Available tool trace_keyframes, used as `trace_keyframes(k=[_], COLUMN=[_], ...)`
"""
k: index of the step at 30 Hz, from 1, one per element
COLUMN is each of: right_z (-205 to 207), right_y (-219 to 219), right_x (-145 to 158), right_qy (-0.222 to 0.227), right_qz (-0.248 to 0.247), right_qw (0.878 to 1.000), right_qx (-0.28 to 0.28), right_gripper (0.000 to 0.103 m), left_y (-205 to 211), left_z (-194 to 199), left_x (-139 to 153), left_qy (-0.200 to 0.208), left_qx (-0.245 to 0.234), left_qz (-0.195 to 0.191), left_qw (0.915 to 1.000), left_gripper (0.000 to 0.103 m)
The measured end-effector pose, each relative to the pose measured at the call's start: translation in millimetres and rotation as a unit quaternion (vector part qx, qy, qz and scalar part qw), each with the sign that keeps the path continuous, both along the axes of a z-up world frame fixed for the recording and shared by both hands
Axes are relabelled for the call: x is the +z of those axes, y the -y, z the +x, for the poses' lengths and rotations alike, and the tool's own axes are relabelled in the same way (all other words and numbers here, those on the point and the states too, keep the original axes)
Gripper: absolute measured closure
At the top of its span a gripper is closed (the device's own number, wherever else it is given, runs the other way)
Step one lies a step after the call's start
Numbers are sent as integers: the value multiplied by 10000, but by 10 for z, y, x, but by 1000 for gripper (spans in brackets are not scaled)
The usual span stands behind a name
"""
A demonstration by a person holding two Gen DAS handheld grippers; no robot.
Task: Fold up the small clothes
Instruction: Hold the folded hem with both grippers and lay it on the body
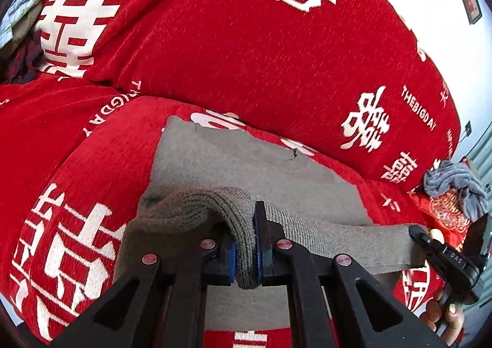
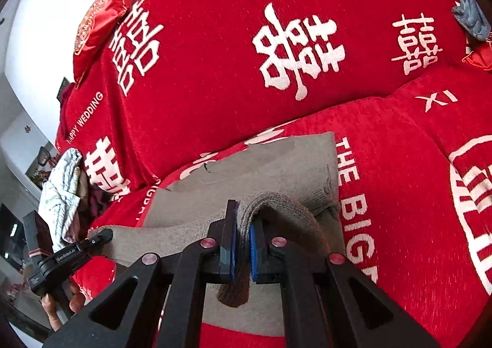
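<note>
A grey knitted garment (image 1: 246, 163) lies flat on the red sofa seat, with its near ribbed edge lifted. My left gripper (image 1: 246, 252) is shut on the left end of that edge, the fabric bunched between the blue pads. My right gripper (image 2: 243, 249) is shut on the right end of the same garment (image 2: 261, 169). The lifted edge stretches between the two grippers. The right gripper also shows at the right of the left wrist view (image 1: 418, 231), and the left gripper at the left of the right wrist view (image 2: 101, 235).
The sofa (image 1: 246, 56) has a red cover with white characters. A pile of clothes (image 2: 64, 191) lies at the sofa's left end. A grey cloth (image 1: 455, 188) lies on a red cushion at the right end. A red cushion (image 2: 98, 19) sits on the backrest.
</note>
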State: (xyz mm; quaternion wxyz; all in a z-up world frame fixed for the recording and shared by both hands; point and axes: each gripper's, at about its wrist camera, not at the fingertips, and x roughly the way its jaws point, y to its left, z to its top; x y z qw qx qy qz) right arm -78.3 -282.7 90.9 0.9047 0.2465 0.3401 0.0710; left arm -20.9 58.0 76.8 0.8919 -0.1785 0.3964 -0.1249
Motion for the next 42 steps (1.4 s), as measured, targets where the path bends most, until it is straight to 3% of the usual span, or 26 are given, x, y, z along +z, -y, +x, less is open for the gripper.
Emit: trace_keyframes(k=[42], right_z=[984], right_y=[26], right_x=[-146], right_qy=[-605], right_qz=[-393], right_qw=[9973], right_qx=[-110], right_gripper=[96], left_y=[180], left_z=[994], left_x=[-110], left_qy=[-386], left_qx=[-194], left_qz=[349], left_qw=[9985], left_gripper=[93])
